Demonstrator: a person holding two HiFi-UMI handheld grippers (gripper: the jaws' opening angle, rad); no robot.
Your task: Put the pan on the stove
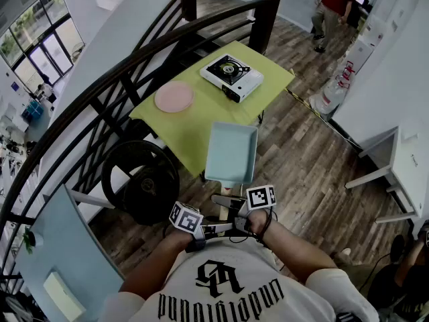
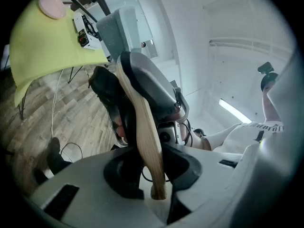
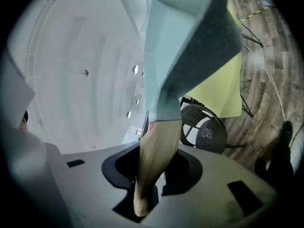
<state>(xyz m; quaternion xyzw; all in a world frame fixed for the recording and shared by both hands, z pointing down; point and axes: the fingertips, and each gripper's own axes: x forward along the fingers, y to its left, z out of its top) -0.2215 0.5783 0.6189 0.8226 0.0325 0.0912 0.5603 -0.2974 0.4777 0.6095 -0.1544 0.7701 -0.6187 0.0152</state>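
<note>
I hold a square light-blue pan [image 1: 231,151] level in the air over the near edge of a yellow-green table [image 1: 191,129]. Its wooden handle [image 1: 226,192] points back at me. Both grippers are shut on that handle: the left gripper [image 1: 223,227] from the left, the right gripper [image 1: 224,202] just ahead of it. The left gripper view shows the handle [image 2: 142,127] clamped in my left gripper [image 2: 154,177], with the pan [image 2: 119,26] beyond. In the right gripper view the handle [image 3: 154,156] sits in my right gripper [image 3: 149,177] below the pan [image 3: 187,46]. The white stove [image 1: 232,76] stands at the table's far end.
A pink plate [image 1: 174,96] lies on the table left of the stove. A black round chair [image 1: 141,180] stands at the table's near left, beside a dark stair railing [image 1: 100,92]. A person in red [image 1: 333,4] stands far back. A white table [image 1: 405,173] is on the right.
</note>
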